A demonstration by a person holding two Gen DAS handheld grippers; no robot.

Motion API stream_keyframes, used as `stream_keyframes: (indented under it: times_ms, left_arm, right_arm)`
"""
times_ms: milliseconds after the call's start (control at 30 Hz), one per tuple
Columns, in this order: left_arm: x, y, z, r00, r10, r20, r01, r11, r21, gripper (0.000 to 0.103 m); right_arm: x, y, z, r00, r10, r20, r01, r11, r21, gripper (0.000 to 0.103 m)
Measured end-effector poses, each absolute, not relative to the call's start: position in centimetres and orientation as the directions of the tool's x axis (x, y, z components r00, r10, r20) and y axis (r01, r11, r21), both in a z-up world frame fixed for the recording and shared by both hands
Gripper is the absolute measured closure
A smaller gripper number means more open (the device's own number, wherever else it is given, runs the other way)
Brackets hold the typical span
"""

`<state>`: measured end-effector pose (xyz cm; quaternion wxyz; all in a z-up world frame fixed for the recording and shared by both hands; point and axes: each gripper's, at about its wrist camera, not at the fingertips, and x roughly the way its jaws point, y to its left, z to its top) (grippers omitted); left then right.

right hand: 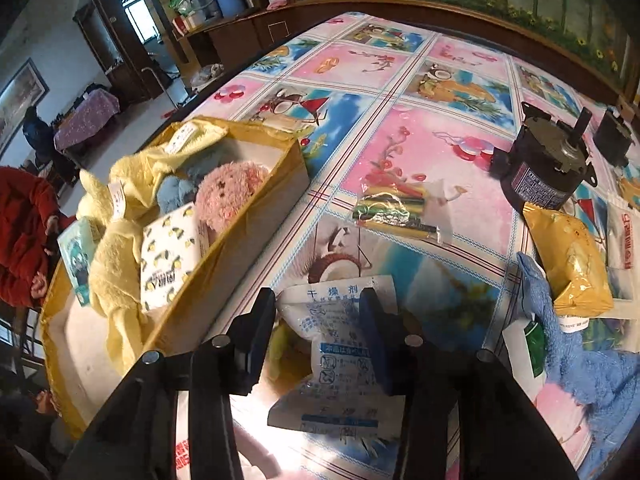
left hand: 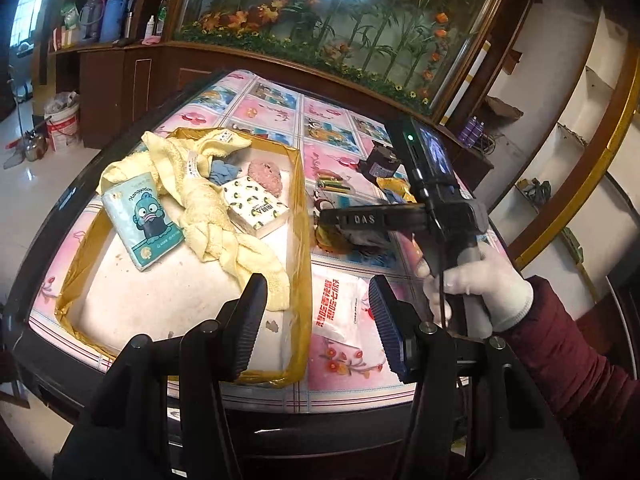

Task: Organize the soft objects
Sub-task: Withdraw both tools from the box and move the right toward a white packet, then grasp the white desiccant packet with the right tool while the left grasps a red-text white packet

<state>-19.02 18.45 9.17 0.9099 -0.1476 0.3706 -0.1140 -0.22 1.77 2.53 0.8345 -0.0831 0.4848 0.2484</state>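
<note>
A shallow cardboard box (left hand: 301,216) with gold-taped walls lies on the table. It holds a yellow towel (left hand: 212,208), a teal tissue pack (left hand: 142,224), a lemon-print tissue pack (left hand: 256,206), a blue cloth (left hand: 224,172) and a pink plush (left hand: 266,178). My left gripper (left hand: 316,312) is open and empty above the box's near right corner. My right gripper (right hand: 316,320) is open, its fingers on either side of a white desiccant packet (right hand: 332,356) on the table. The box also shows in the right wrist view (right hand: 240,232). A blue towel (right hand: 576,364) lies at the right.
A white packet with red print (left hand: 340,308) lies beside the box. A yellow snack bag (right hand: 568,264), a clear bag of coloured sticks (right hand: 400,208) and two dark motors (right hand: 548,164) are on the patterned tablecloth (right hand: 400,80). A wooden cabinet stands behind the table.
</note>
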Motion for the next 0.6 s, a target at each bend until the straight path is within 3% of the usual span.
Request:
stream_keyframes:
  times_ms: [67, 233, 433, 600]
  left_arm:
    - [-18.9, 18.9, 9.0, 0.700, -0.314, -0.641, 0.091, 0.930, -0.355, 0.050]
    - [-18.9, 19.4, 8.5, 0.702, -0.322, -0.635, 0.091, 0.925, -0.368, 0.050]
    - [-19.0, 19.6, 8.4, 0.701, -0.318, -0.638, 0.074, 0.923, -0.379, 0.050]
    - [-19.8, 19.5, 9.3, 0.717, -0.305, -0.627, 0.076, 0.928, -0.364, 0.050]
  right_arm:
    - [-1.9, 1.1, 2.4, 0.404, 0.305, -0.863, -0.523, 0.851, 0.055, 0.065]
    - [-5.0, -2.6, 2.6, 0.406, 0.230, -0.884, -0.529, 0.848, -0.022, 0.062]
    - [-7.8, -0.5, 5.8, 0.387, 0.414, -0.824, -0.649, 0.757, 0.076, 0.056]
    - [-7.6, 5.2, 3.1, 0.305, 0.407, -0.861, -0.699, 0.710, 0.088, 0.059]
